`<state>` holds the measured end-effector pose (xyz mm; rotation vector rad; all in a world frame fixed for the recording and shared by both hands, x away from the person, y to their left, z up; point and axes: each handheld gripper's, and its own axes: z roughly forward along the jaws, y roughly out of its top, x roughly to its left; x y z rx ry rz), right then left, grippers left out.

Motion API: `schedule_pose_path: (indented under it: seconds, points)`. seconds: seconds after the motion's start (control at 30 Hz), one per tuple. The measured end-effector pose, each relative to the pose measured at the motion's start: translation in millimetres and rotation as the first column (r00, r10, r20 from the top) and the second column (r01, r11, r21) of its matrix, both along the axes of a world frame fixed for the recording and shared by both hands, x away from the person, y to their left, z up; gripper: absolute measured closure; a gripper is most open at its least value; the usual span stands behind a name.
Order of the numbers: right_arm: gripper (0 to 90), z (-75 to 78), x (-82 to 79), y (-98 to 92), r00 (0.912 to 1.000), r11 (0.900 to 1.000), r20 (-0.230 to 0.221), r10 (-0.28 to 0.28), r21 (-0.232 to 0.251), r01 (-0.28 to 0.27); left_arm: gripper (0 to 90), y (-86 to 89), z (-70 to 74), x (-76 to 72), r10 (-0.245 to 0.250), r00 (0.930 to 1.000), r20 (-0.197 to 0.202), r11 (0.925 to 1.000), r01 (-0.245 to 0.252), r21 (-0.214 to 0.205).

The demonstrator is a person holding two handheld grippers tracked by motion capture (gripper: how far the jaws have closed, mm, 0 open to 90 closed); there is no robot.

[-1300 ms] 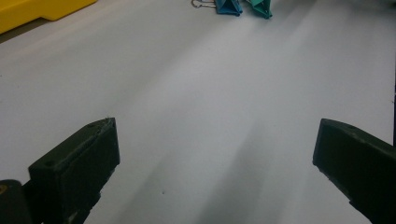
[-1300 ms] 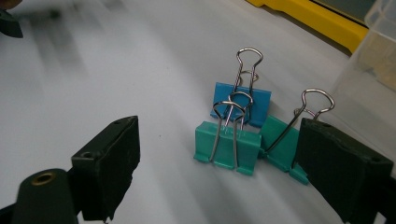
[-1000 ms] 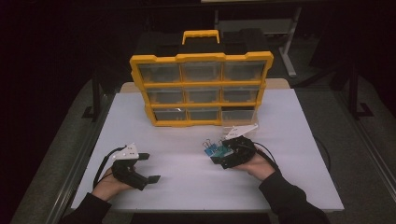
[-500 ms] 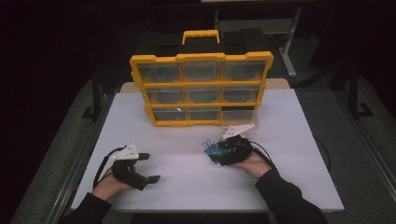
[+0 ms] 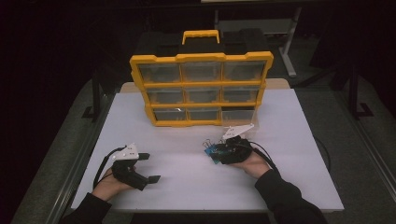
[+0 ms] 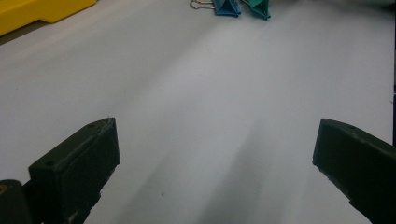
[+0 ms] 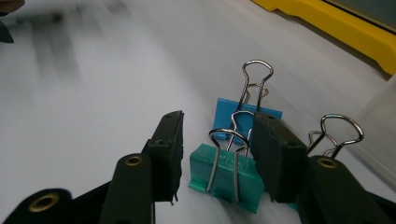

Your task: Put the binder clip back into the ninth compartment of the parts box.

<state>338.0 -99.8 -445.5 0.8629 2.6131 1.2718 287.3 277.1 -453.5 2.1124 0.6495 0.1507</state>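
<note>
L gripper (image 5: 148,168) rests low on the white table (image 5: 187,186) at left, jaws wide apart w/ nothing btwn them. Mid-right, R gripper (image 7: 217,144) has just been closing its jaws round the green binder clip (image 7: 226,175); clip sits btwn the pads but there's a sliver of gap each side, so no real hold yet as far as I can tell. Blue clip (image 7: 247,116) stands just behind, a third clip's wire handles (image 7: 338,133) just beside the far jaw. Yellow drawer organizer (image 5: 201,88) at back. Risks: jaw snags a neighbour's wire loop & drags it; pads pinch the handles, not the body, so clip twists or pops out
</note>
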Motion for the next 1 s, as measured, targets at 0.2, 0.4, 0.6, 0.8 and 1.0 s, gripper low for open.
schedule_pose_path:
  seconds: [0.2,0.4,0.6,0.8,1.0]
  points:
    - [59.0,-2.2,1.7,-1.0,1.0000,1.0000,-0.009,-0.002,-0.002,0.002,0.2,0.1,0.0,0.1,0.000,1.0000,0.001,1.0000,0.000,-0.002]
    - [64.5,-2.7,2.6,-2.2,0.9999,1.0000,-0.012,0.003,0.002,-0.003,0.2,0.1,-0.1,0.0,-0.001,1.0000,0.001,1.0000,0.001,-0.001]
    - [69.5,-2.5,2.1,-2.1,0.9998,0.9999,-0.009,0.015,0.003,-0.015,0.2,0.2,0.1,-0.1,-0.001,1.0000,0.002,1.0000,0.001,-0.002]
    - [72.0,-1.9,1.3,-2.2,0.9997,0.9997,-0.007,0.025,0.002,-0.025,0.3,0.0,-0.1,-0.2,-0.003,1.0000,0.001,1.0000,0.003,0.000]
    - [73.9,-1.3,-0.4,-1.1,0.9989,0.9989,0.003,0.046,0.000,-0.046,0.3,0.2,0.2,-0.3,-0.004,1.0000,0.002,1.0000,0.004,-0.002]
